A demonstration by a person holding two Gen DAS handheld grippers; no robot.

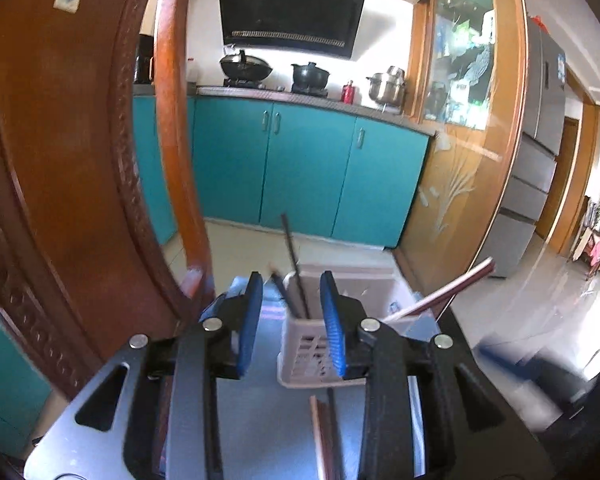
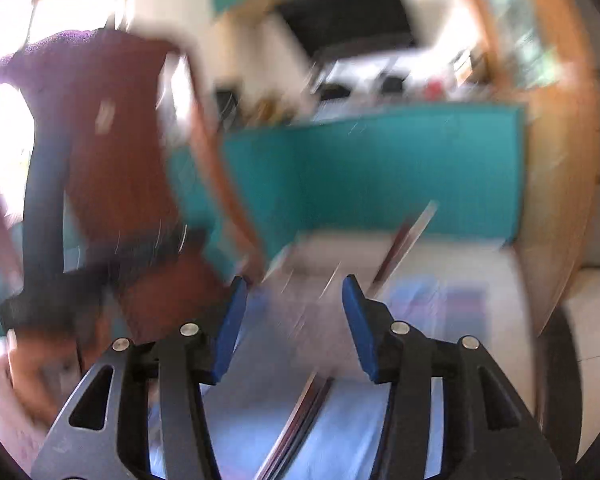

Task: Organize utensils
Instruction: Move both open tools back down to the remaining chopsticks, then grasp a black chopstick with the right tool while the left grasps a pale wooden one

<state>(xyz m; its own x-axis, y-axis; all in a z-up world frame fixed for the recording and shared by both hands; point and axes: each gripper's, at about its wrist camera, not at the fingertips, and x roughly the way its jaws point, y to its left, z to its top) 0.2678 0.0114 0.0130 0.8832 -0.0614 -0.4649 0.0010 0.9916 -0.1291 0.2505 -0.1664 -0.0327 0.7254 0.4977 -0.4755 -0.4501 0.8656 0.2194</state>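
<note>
Left gripper (image 1: 292, 284), blue ribbed pads parted, straddles the slotted pale plastic holder (image 1: 312, 360) containing dark slender chopsticks (image 1: 294, 268); right gripper (image 2: 294, 292) likewise unclenched, view blurred.

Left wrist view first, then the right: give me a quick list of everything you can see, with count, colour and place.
Utensil holder: one, pale slotted plastic, between the left gripper's fingers.
Dark chopsticks: a few, standing tilted in the holder; exact count unclear.
Chopsticks on table: several, reddish-brown and dark, lying below the holder.
Chopstick at right: at least one, dark red and pale, raised at a slant.
Table: one, bluish-grey top.
Chair: one, carved red-brown wood, left.
Cabinets: teal, behind.
Pots: three, two black and one steel, on the counter.
Left gripper: blue pads, open.
Right gripper: blue pads, open, view blurred.
</note>
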